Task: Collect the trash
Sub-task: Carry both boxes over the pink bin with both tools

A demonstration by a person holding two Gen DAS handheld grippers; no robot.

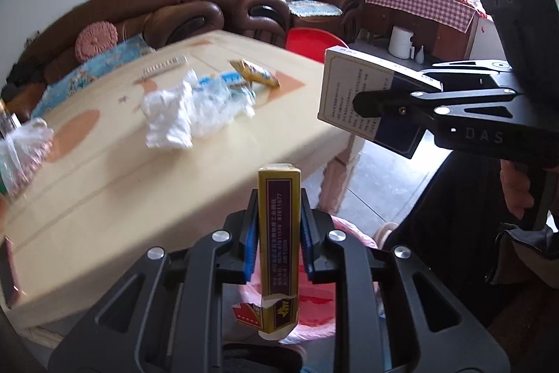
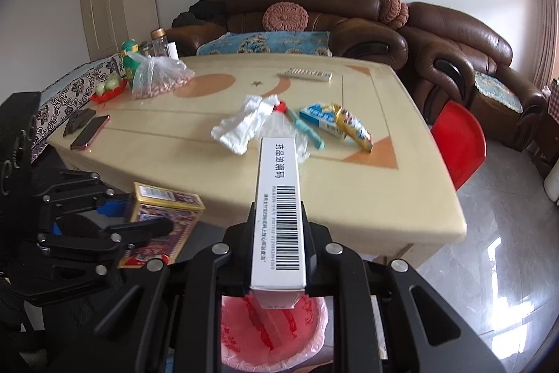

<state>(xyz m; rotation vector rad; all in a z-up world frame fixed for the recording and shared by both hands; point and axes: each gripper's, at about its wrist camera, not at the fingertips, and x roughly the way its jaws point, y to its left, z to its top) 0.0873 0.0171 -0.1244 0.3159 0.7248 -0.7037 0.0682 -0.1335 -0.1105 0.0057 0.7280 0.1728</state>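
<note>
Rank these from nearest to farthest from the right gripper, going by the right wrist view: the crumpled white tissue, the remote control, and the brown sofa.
1. Crumpled white tissue, mid-table, just beyond the right gripper.
2. Remote control, at the table's far edge.
3. Brown sofa, behind the table against the wall.

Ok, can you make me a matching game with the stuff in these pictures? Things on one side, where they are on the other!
Things:
1. gold box
2. white box
3. crumpled tissue
4. pink bag

Places:
A. lying on the table
B. lining the bin below the grippers
C. held in the right gripper
D. held in the left gripper

Pairs: 1-D, 2-C, 3-A, 4-B
</note>
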